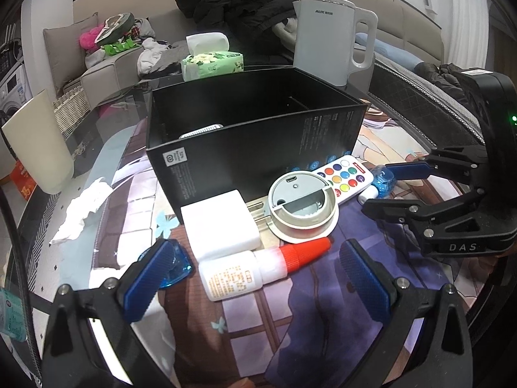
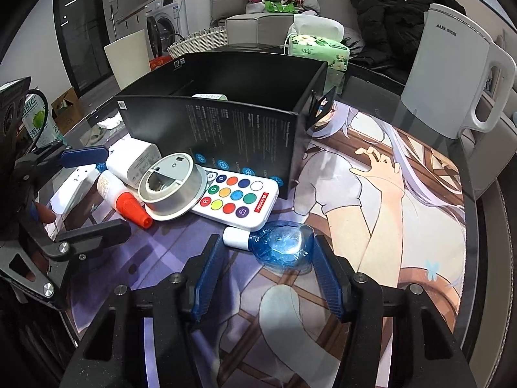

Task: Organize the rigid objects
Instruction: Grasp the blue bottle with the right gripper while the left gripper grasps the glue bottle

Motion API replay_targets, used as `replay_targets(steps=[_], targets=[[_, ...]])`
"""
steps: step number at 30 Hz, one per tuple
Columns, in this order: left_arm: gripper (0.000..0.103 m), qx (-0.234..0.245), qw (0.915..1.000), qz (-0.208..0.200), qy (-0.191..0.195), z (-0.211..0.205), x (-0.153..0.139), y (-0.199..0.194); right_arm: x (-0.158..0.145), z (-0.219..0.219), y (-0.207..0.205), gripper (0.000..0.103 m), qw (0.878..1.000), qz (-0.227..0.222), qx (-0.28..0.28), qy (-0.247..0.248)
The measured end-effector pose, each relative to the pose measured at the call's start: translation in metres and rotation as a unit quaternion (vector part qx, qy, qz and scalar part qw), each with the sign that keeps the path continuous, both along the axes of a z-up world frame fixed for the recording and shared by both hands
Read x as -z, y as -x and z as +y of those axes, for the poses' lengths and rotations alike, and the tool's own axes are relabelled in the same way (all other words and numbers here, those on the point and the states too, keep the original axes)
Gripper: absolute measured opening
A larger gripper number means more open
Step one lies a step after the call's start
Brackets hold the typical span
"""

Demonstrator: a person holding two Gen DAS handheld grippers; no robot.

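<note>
An open black box (image 1: pixel 252 142) (image 2: pixel 226 123) stands on the printed mat, with a white object inside. In front of it lie a white charger (image 1: pixel 223 226), a glue bottle with a red cap (image 1: pixel 258 268) (image 2: pixel 124 199), a grey round device (image 1: pixel 302 203) (image 2: pixel 171 184), a colour-button remote (image 1: pixel 345 174) (image 2: pixel 239 199) and a small blue bottle with a white cap (image 2: pixel 278 245) (image 1: pixel 381 182). My left gripper (image 1: pixel 258 278) is open around the glue bottle. My right gripper (image 2: pixel 266 265) (image 1: pixel 384 187) is open, its fingers either side of the blue bottle.
A white kettle (image 1: pixel 332 35) (image 2: pixel 452 77) stands behind the box to the right. A green tissue pack (image 1: pixel 211 63) (image 2: pixel 318 48) lies behind the box. Crumpled paper (image 1: pixel 84 207) lies at the left. A blue glass piece (image 1: pixel 176 265) lies by my left finger.
</note>
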State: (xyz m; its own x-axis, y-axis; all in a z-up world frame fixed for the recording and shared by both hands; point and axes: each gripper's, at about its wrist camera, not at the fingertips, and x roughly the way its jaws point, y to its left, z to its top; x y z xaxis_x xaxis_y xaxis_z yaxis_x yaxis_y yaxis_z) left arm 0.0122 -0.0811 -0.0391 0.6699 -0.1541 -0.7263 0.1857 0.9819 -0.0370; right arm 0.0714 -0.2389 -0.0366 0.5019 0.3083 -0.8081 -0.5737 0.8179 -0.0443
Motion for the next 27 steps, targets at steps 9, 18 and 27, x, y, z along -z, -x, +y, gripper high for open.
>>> replay_targets(steps=[9,18,27], targets=[[0.103,-0.003,0.9995,0.021,0.021,-0.005,0.001,0.006,-0.001,-0.004,0.004,0.057,1.0,-0.003,-0.001,0.006],[0.101,-0.018,0.9986,0.046,0.017,-0.007,0.011,-0.007,-0.002,-0.005,0.008,0.057,1.0,-0.004,-0.008,0.01],[0.094,-0.034,0.9984,0.045,-0.01,-0.016,0.012,-0.013,-0.001,-0.008,0.013,0.057,1.0,-0.006,-0.012,0.008]])
